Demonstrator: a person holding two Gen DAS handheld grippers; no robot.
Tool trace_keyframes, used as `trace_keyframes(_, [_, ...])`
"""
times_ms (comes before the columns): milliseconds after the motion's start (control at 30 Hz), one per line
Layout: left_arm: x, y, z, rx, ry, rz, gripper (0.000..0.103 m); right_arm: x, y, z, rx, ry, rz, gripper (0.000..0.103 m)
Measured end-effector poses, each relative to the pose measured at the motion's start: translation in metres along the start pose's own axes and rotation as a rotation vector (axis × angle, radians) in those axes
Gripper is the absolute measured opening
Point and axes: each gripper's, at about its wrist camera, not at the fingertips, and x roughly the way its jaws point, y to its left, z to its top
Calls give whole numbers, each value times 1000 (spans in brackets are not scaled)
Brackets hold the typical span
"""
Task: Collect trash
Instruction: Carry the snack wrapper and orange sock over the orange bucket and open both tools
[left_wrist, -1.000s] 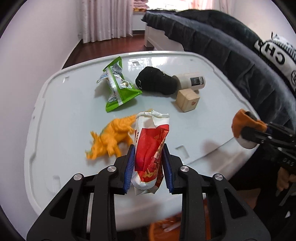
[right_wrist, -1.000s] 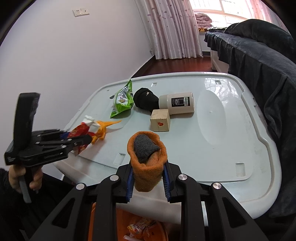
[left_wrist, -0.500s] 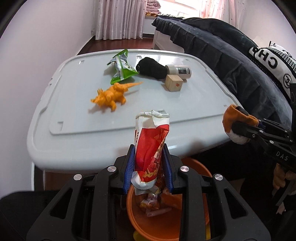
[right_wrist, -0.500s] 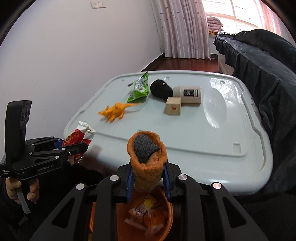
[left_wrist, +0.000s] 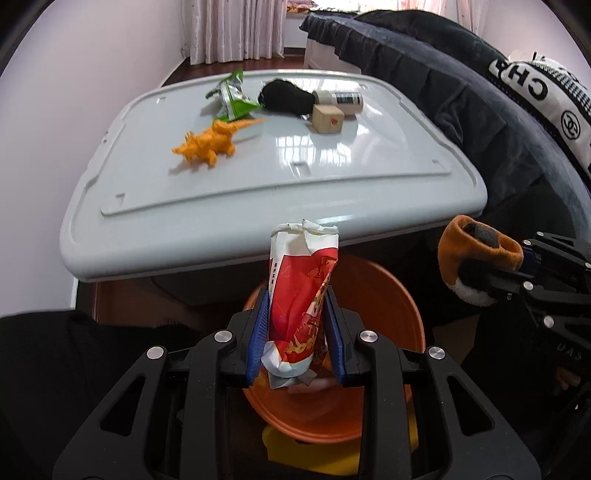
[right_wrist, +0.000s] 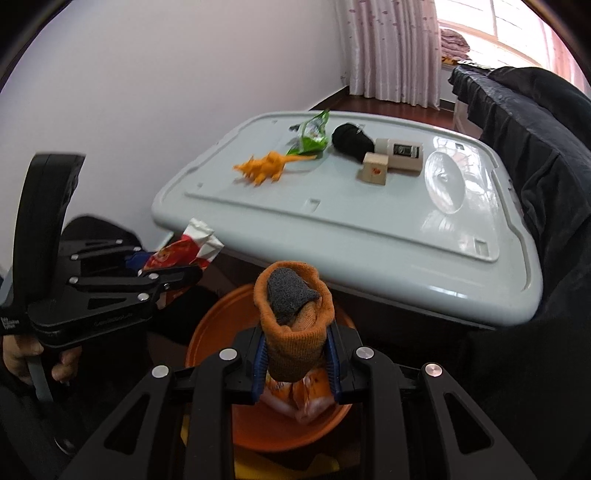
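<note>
My left gripper is shut on a red and white snack wrapper and holds it upright above an orange bin below the table's front edge. My right gripper is shut on a rolled orange and grey sock, also above the orange bin, which holds several wrappers. The sock shows at the right in the left wrist view. The wrapper shows at the left in the right wrist view. A green snack bag lies at the far side of the table.
On the pale grey table lie an orange toy dinosaur, a black sock, a white bottle and a wooden cube. A dark sofa runs along the right. A white wall stands on the left.
Both grippers have pulled back from the table and lowered, each still holding its item. The orange bin now lies under both of them.
</note>
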Motion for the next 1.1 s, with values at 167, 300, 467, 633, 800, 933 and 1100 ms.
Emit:
trace_keyframes(167, [4,-6,-13,0,42,5,28,2,4,-11,-4,34,1,26])
trace_keyframes(300, [11,-9,-18,4,75,9,28,7,6,-15,3,55,4,26])
trace_keyframes(467, [25,-11,-21,9,125,-4,28,17,6,-19,4,90,16,26])
trace_keyframes(633, [43,-6,-25,-13,187,-25,28,34,-1,-19,37,136,25,26])
trace_keyframes(800, [54,-3,-29,-27,225,-30,29,46,-3,-18,49,171,36,26])
trace_keyframes(933, [59,-2,-32,-35,250,-34,29,51,-2,-18,49,188,41,26])
trace_keyframes(1100, [61,-3,-30,-44,255,-34,29,53,-3,-17,53,194,39,26])
